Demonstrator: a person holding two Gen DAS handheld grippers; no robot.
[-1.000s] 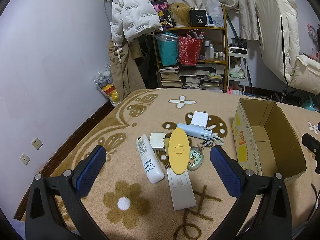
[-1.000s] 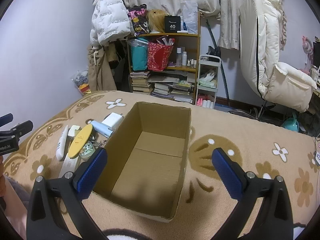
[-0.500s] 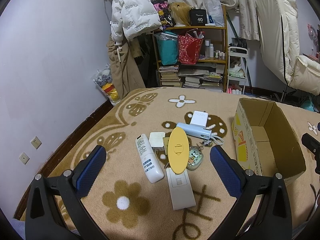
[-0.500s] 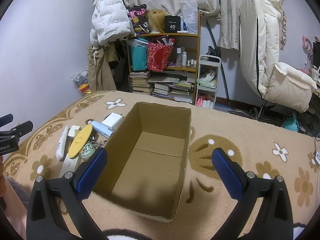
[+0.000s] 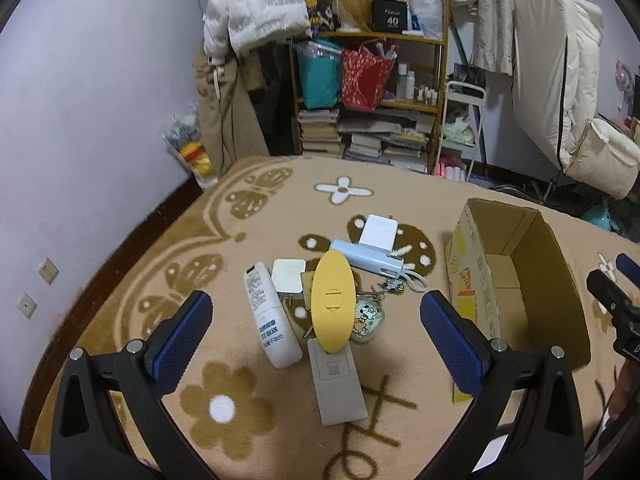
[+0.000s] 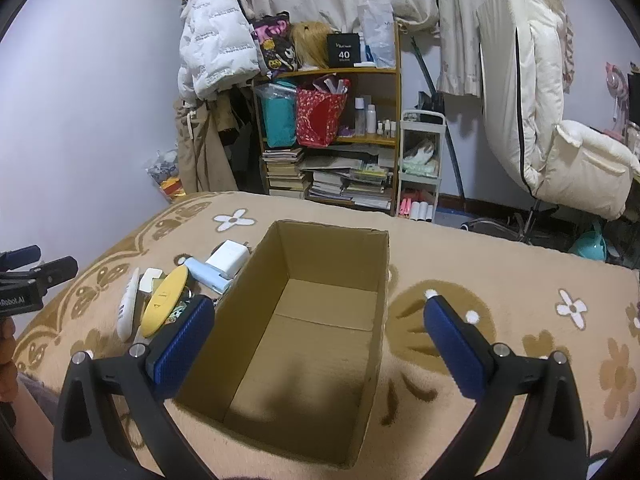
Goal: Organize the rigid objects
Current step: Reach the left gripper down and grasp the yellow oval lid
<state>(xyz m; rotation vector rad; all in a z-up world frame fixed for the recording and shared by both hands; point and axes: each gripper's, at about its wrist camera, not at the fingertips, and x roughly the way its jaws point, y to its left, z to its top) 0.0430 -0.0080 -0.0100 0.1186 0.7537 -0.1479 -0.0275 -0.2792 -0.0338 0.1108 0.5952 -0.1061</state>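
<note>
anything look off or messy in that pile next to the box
Nothing looks broken or spilled. The pile is just jumbled: the yellow oval case lies on top of the grey remote and overlaps the cartoon keychain, and the white bottle lies on its side. The cardboard box is empty.

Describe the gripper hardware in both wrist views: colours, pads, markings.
Both the left gripper and right gripper have black Y-shaped plastic fingers, silver screws and blue textured pads. The left gripper's black body, seen from the right wrist view, bears white lettering ending "Robot.AI".
</note>
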